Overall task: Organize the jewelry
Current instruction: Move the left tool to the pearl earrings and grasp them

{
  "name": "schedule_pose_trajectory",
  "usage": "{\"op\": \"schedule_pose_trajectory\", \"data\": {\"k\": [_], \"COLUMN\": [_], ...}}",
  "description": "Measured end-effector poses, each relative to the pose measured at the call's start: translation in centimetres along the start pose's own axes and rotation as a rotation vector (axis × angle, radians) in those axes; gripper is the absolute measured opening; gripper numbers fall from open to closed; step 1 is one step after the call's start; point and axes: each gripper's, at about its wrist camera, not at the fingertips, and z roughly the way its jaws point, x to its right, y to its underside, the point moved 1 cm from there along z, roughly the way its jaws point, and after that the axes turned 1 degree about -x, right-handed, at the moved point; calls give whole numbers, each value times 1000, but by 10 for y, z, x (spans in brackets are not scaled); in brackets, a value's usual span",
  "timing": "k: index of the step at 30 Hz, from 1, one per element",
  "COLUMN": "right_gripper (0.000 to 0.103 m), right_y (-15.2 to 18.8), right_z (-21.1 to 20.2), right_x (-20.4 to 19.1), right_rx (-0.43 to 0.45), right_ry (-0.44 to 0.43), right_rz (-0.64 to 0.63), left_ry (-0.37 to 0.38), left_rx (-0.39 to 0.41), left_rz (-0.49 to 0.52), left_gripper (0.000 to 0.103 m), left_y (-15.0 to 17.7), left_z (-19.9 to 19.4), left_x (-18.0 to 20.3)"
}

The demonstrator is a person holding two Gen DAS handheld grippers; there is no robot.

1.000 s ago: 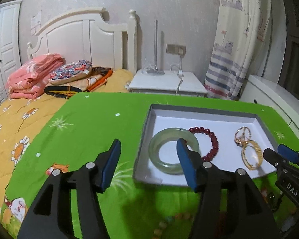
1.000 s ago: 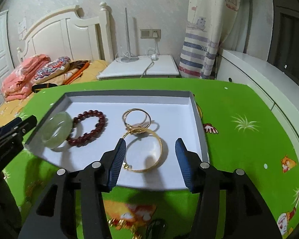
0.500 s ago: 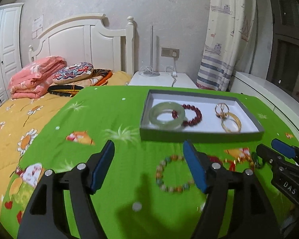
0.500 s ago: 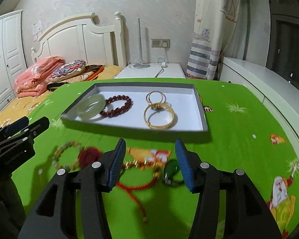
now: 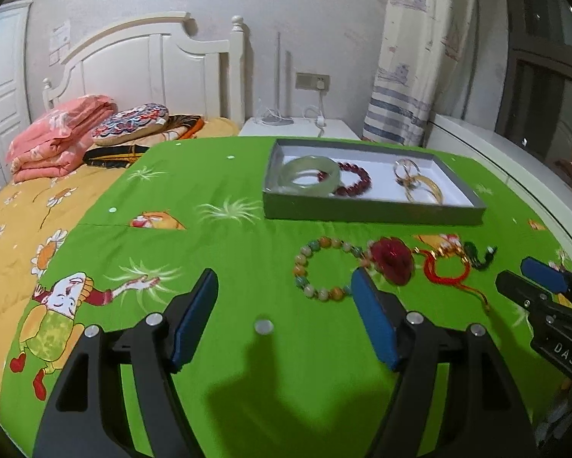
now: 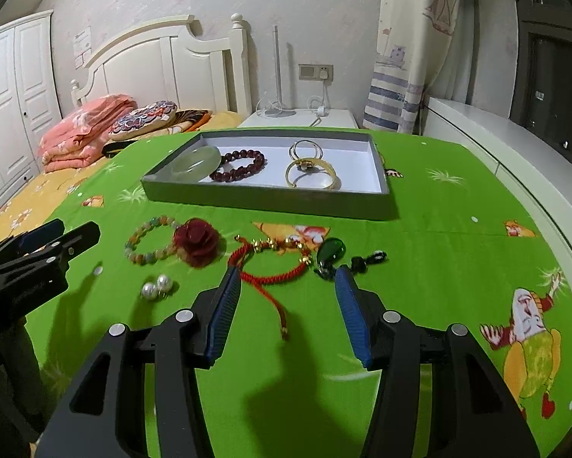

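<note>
On the green cloth, pastel bead bracelet (image 5: 326, 269), possibly stone, both tongs released, empty.

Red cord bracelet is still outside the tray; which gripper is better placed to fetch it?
Probably the right gripper: open and empty, with the red cord bracelet lying directly ahead between its fingers. The left gripper is open too, but faces the pastel bead bracelet.

Open left hand-held gripper (image 5: 284, 294) above green sheet (image 5: 228, 259), pastel bead bracelet (image 5: 324, 269) near grey tray (image 5: 373, 212), jade bangle (image 5: 308, 175) inside
</note>
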Motion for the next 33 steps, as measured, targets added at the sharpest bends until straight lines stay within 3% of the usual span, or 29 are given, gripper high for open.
{"op": "schedule_pose_trajectory", "data": {"k": [7, 11, 19, 28, 33], "right_gripper": [50, 50, 50, 50, 50], "right_y": [14, 19, 18, 18, 18], "right_z": [-11, -16, -15, -14, -14], "right_x": [3, 5, 8, 6, 6], "right_rx": [-16, -21, -22, -20, -21], "right_ry": [-17, -25, -35, -28, -29], "right_rz": [-12, -23, -17, -25, -25], "left_ry": [44, 63, 101, 122, 106], "left_rx": [-79, -149, -197, -221, -222], "left_rz": [137, 202, 234, 218, 241], "left_gripper": [68, 42, 28, 28, 15], "left_y": [13, 21, 26, 21, 17], "left_z": [9, 23, 33, 38, 43], "left_x": [44, 61, 67, 67, 70]}}
